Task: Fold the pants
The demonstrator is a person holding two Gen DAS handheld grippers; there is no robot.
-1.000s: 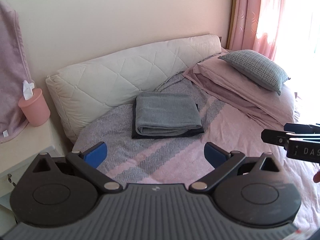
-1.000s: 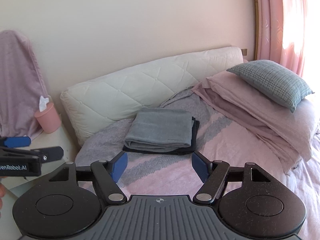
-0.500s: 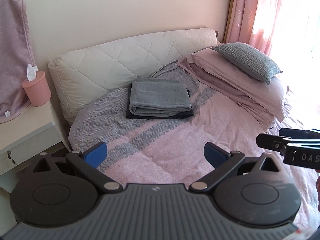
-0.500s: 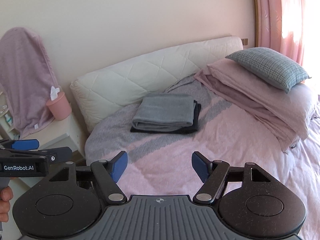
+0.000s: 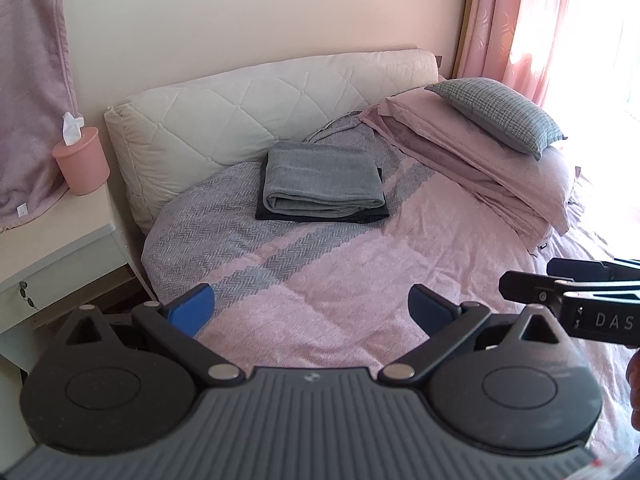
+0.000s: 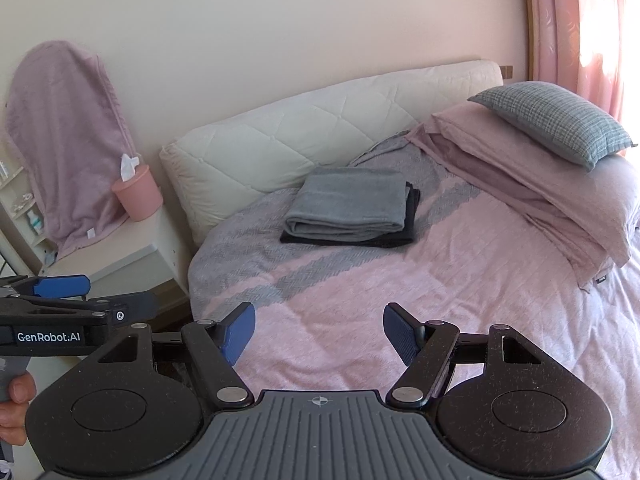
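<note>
Evidently the folding looked finished, to judge by the layout: the grey pants (image 5: 322,178) lay as a neat folded stack on the bed (image 5: 360,280), at about twelve o'clock from both cameras, resting on a darker folded garment (image 5: 376,215) whose edge showed beneath and to the right. The quilted headboard cushion (image 5: 256,104) stood just behind the stack, and a checked pillow (image 5: 496,114) sat on pink bedding at two o'clock.

The left gripper (image 5: 310,308) hung above the near part of the bed with its jaws spread wide and nothing between them. The right gripper (image 6: 318,330) was likewise wide and empty, well apart from the stack. In the right view, the left tool showed at nine o'clock with a hand (image 6: 14,404) on its handle.

The risks seemed small. A careless sweep at nine or ten o'clock could knock the pink tissue holder (image 5: 82,160) off the bedside table (image 5: 48,236). Any further nudge to the stack, or a tug on the bedcover, could slide the top fold off and undo the work.
</note>
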